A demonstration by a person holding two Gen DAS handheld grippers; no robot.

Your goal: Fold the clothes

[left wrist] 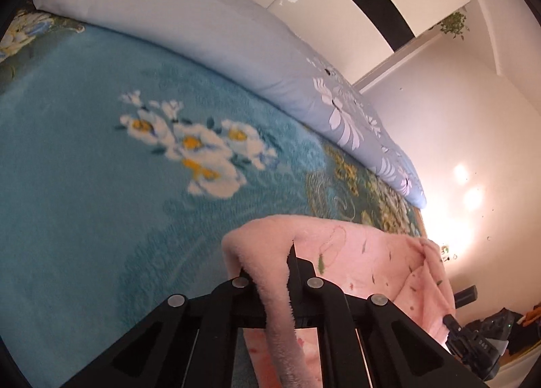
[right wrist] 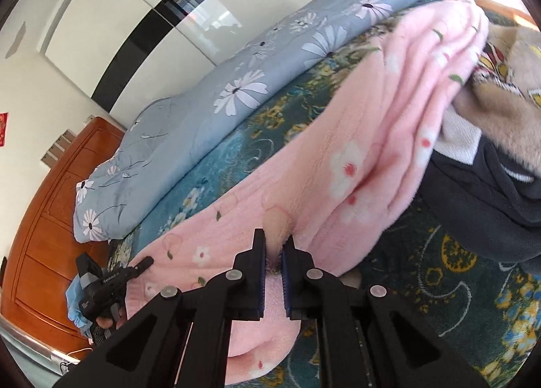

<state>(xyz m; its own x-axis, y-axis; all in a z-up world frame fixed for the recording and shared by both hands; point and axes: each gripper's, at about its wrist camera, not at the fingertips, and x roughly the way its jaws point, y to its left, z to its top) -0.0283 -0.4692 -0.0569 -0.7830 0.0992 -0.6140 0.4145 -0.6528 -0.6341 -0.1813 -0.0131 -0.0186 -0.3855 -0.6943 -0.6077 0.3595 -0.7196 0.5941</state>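
A pink fleece garment [right wrist: 355, 158] with small flowers lies stretched over the teal floral bed blanket [left wrist: 84, 202]. My right gripper [right wrist: 274, 246] is shut on a bunched fold of it near its lower edge. My left gripper [left wrist: 270, 263] is shut on another edge of the pink garment [left wrist: 372, 263], which drapes over the left finger and hangs down between the arms. The left gripper also shows in the right wrist view [right wrist: 145, 261], pinching the garment's left end. The right gripper shows in the left wrist view [left wrist: 451, 320] at the garment's far edge.
A light blue flowered duvet [right wrist: 219, 90] is rolled along the far side of the bed. A beige garment [right wrist: 507, 77] and a dark garment [right wrist: 473, 192] are piled at the right. A wooden headboard [right wrist: 44, 219] and a wardrobe [right wrist: 152, 6] stand beyond.
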